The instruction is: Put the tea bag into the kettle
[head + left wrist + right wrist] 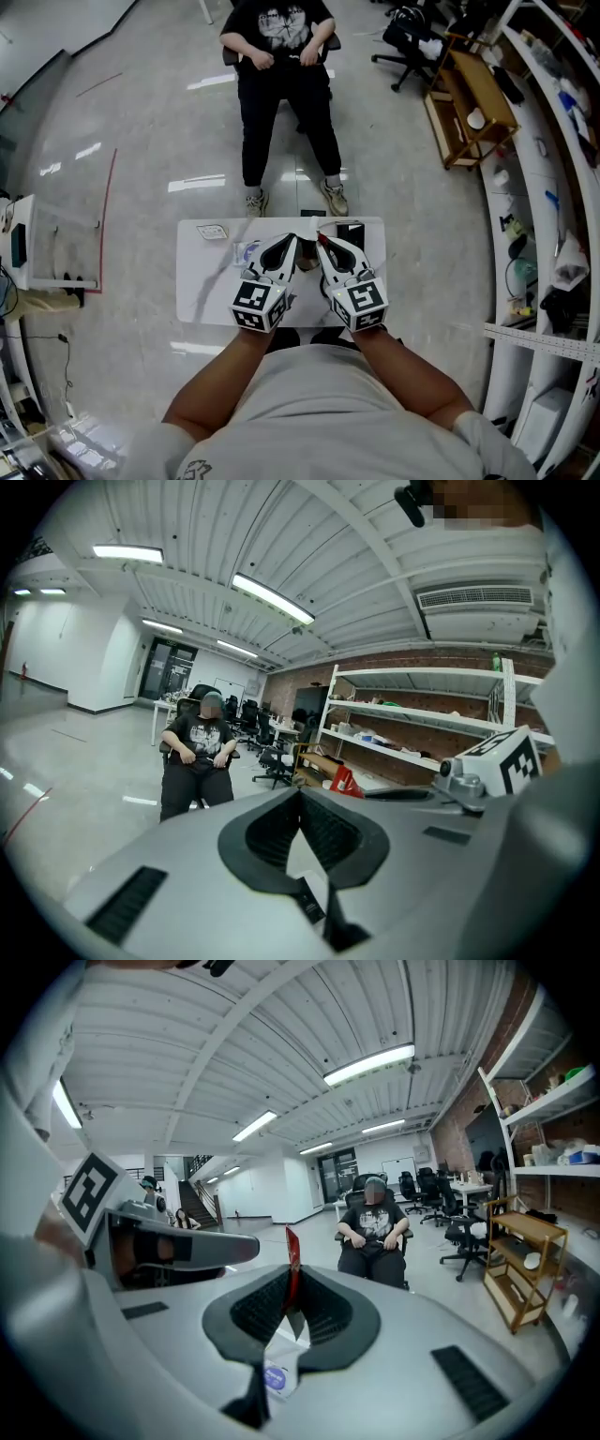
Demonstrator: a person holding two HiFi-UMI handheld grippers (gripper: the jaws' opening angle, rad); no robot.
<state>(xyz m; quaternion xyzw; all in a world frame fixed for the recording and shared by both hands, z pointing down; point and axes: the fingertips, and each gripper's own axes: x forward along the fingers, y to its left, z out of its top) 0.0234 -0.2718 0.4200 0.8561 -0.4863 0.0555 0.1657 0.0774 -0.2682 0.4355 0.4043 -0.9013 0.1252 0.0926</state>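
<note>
From above, a person holds two grippers side by side over a small white tabletop (211, 291), their tips almost meeting near its far edge at 12 o'clock. The left gripper (292, 239) has its jaws together, and its own view shows nothing between them, only a pale patch of tabletop below. The right gripper (321, 240) sits just at 3 o'clock of the left, with its jaws clamped on the tea bag (292, 1246). This shows as a thin red sliver, edge-on, sticking up past the pads (314, 1309). The tea bag is held off the tabletop. A white packet (246, 251) with a round blue mark lies flat at 9 o'clock of the gripper tips. A small card (212, 231) lies at the far left corner, at 10 o'clock. A dark object (349, 230) stands at the far edge at 1 o'clock, and I cannot tell whether it is the kettle. Beyond the tabletop, at 12 o'clock, a person in black (281, 84) sits in a chair on a glossy grey floor (141, 112). Shelves (553, 187) run along the wall at 3 o'clock.
</note>
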